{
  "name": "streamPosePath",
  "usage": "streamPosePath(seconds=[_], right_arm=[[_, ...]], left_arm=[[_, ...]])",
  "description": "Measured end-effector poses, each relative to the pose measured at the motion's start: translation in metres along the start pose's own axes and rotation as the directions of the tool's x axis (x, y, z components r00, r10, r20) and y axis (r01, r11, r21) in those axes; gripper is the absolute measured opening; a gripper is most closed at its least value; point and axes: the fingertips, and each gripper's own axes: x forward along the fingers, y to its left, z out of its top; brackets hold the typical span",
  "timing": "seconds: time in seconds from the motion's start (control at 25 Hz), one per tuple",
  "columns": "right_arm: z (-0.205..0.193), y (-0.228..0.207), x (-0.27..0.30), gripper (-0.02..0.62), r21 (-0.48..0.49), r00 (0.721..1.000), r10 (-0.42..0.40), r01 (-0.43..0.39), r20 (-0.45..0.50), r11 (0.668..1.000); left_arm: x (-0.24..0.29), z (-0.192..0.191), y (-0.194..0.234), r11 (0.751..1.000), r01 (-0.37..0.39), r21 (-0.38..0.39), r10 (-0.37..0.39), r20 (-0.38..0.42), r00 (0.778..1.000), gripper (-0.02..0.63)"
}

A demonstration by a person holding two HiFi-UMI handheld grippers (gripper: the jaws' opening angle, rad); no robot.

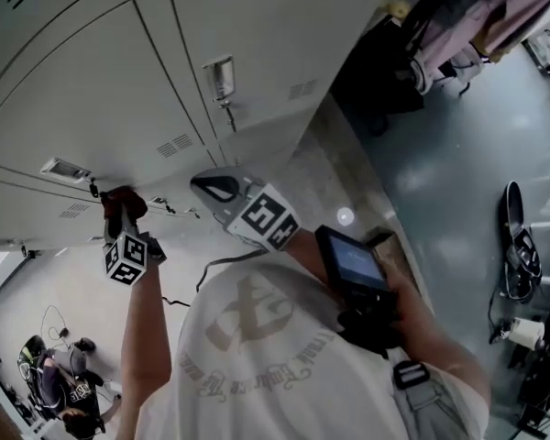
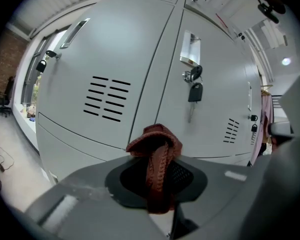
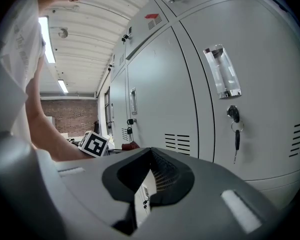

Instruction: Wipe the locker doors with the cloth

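Note:
Grey locker doors (image 1: 101, 99) fill the upper left of the head view. My left gripper (image 1: 119, 214) is shut on a dark red knitted cloth (image 1: 124, 200), close to a lower door by a latch. In the left gripper view the cloth (image 2: 156, 140) bunches between the jaws and hangs down, with a vented locker door (image 2: 107, 98) and a key (image 2: 194, 91) beyond; whether the cloth touches a door I cannot tell. My right gripper (image 1: 211, 188) is shut on nothing, to the right of the left one. In its own view the right gripper (image 3: 151, 151) faces a door (image 3: 165, 94).
A door to the right has a handle (image 3: 221, 71) with a key (image 3: 235, 129) hanging in its lock. Garments (image 1: 495, 16) hang at the far right above a glossy floor (image 1: 440, 172). Dark gear (image 1: 518, 236) lies at the right edge, cables and bags (image 1: 55, 374) at the lower left.

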Motion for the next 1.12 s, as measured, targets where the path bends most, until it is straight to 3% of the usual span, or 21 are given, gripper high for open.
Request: streamPosePath(seconds=[0.52,0.88,1.12], right_arm=[[-0.004,-0.014,-0.017,0.008,0.012,1.000,-0.019,0.019,-0.009,1.000],[-0.007,-0.035,-0.026,0.008,0.026,1.000,-0.020,0.020,-0.005,0.999],[-0.015,-0.051,-0.030,0.008,0.029,1.000,-0.011,0.012,-0.023,0.999]], left_arm=[[0.011,-0.015,-0.063,0.993,0.114,0.022,-0.113,-0.033,0.993,0.077],[0.025,-0.041,-0.131,0.962,0.259,0.087,-0.248,-0.115,0.962,0.077],[0.032,-0.048,-0.156,0.949,0.294,0.111,-0.279,-0.135,0.951,0.078]])
